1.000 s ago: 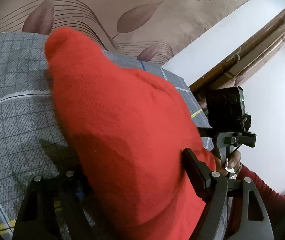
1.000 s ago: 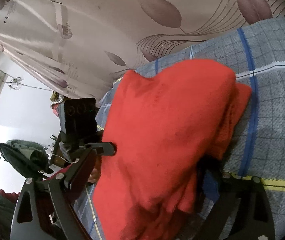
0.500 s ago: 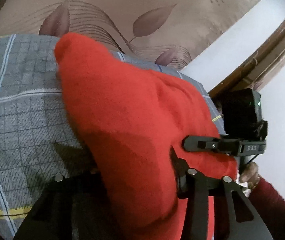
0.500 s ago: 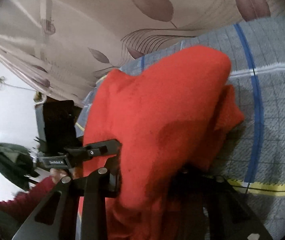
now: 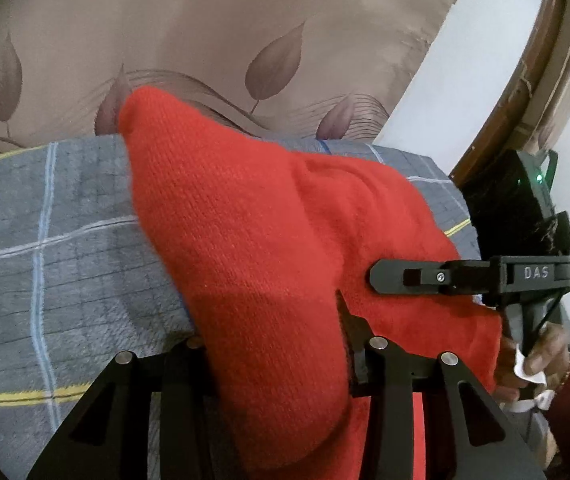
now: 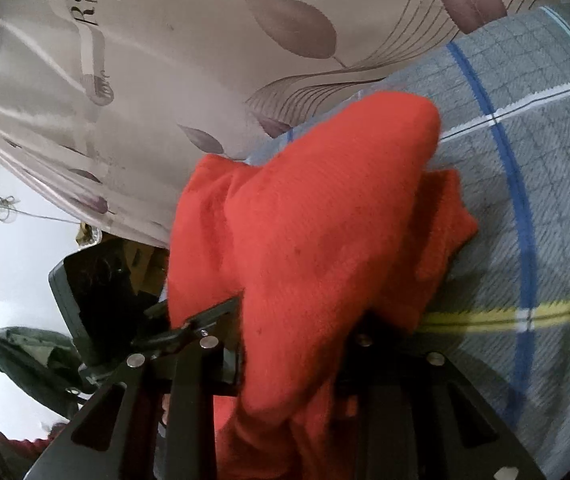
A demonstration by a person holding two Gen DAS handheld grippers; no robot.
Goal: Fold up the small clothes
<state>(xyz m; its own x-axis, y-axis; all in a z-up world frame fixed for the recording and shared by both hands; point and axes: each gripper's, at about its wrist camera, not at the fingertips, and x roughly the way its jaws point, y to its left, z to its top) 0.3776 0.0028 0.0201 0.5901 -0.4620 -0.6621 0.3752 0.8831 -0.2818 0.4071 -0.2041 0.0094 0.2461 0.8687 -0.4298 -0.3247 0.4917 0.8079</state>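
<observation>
Left wrist view shows the left claw (image 5: 273, 344) closed on a bunch of the red knitted garment (image 5: 253, 240); its jaws have just been closing, with the cloth between them. The right claw (image 6: 297, 344) grips the same garment the same way. The garment hangs bunched over the grey checked blanket (image 5: 45, 264), probably near its far edge. No neat fold is made yet; laying flat and folding remain.

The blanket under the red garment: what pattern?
Grey blanket checked with blue, white and yellow lines; clearest in the right wrist view.
</observation>
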